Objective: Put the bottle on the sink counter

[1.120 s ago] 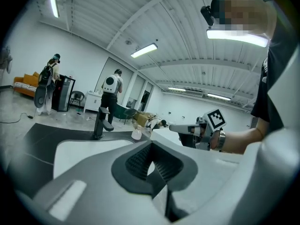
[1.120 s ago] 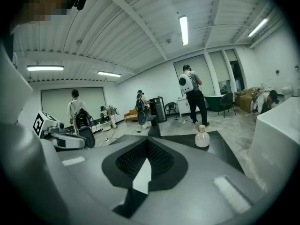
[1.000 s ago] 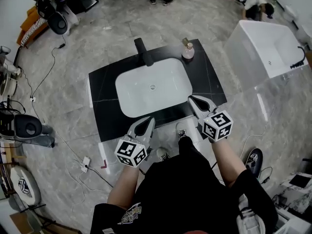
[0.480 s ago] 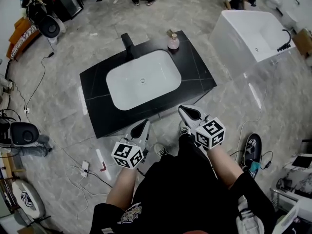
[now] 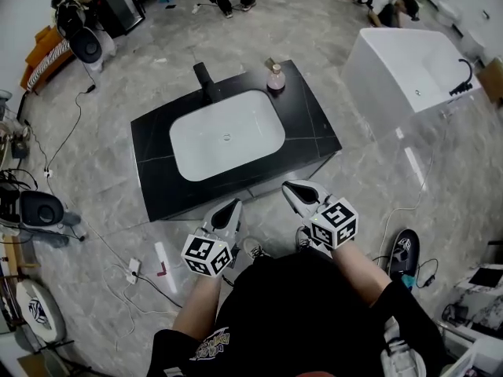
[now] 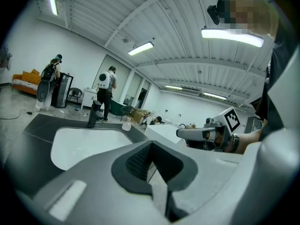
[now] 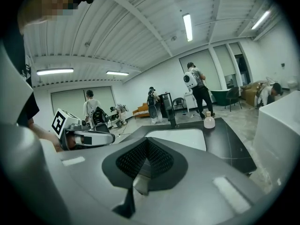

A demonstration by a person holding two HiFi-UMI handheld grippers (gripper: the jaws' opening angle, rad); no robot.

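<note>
A small clear pinkish bottle stands upright on the far right corner of the black sink counter, right of the black faucet and behind the white basin. Both grippers hang in front of the counter's near edge, far from the bottle. My left gripper is shut and empty, and so is my right gripper. The left gripper view shows the bottle beyond the basin. The right gripper view has the bottle beside the faucet.
A white bathtub stands to the right of the counter. Cables, a power strip and a shoe lie on the marble floor near my feet. Fans and people stand at the far side.
Both grippers have drawn back from over the counter's front edge to just in front of it, still shut. The bottle has stayed on its corner.
</note>
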